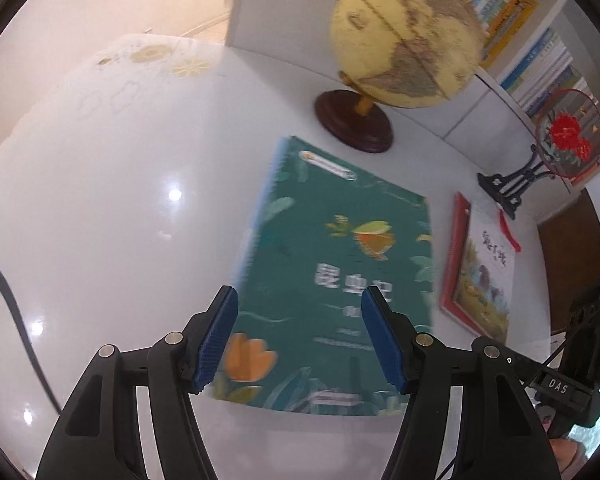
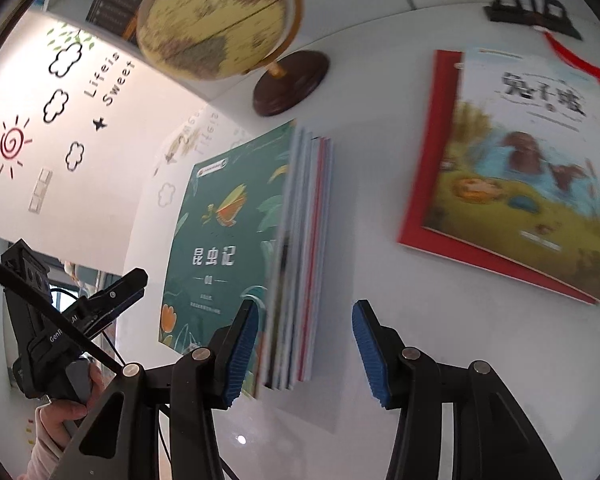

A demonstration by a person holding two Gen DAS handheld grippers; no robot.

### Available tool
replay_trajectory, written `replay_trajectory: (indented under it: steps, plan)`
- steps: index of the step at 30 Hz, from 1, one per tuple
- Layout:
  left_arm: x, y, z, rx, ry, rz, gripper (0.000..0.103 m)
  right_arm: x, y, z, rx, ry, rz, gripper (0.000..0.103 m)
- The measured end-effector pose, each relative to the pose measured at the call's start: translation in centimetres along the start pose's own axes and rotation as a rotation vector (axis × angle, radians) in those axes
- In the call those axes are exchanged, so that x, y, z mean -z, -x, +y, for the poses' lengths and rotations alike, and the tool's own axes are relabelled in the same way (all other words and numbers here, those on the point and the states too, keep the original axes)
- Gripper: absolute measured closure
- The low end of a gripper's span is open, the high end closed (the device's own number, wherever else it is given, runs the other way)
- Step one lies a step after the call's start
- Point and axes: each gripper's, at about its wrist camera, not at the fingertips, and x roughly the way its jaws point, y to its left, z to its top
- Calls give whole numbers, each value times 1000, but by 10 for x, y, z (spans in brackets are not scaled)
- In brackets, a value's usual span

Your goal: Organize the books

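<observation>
A green book [image 1: 332, 240] with a butterfly on its cover lies on top of a stack of thin books [image 2: 308, 240] on the white table [image 1: 120, 200]. My left gripper [image 1: 300, 294] hangs open just above the near half of the green cover, and its pads touch nothing. My right gripper [image 2: 306, 306] is open at the stack's near right corner. The stack's edge lies between its pads, close to the left one, with a gap to the right one. A second picture book with a red border [image 2: 520, 168] lies flat to the right, apart from the stack.
A yellow globe [image 1: 404, 40] on a dark round base stands just behind the stack. A black stand with a red-flowered fan [image 1: 512, 184] sits at the back right, before a shelf of upright books [image 1: 540, 64]. A person's hand [image 2: 60, 408] holds the left gripper's handle.
</observation>
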Motion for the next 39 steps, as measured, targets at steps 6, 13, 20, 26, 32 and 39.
replay_trajectory:
  steps: [6,13,20,26,32,39]
  plan:
    - [1,-14,-50,35,-76,31,41,2,29,-43,5,-80,-55,55]
    - [-3,-38,-119,96,-181,70,41,0,68,-98,26,-174,-136,55]
    - [0,-77,-184,144,-266,135,28,-1,108,-134,70,-171,-329,55]
    - [14,-121,-219,162,-288,216,28,-7,107,-151,100,-117,-375,55]
    - [16,-144,-232,145,-314,230,28,-20,93,-174,102,-125,-339,55]
    - [13,-156,-234,155,-305,228,22,-27,79,-185,104,-112,-300,55]
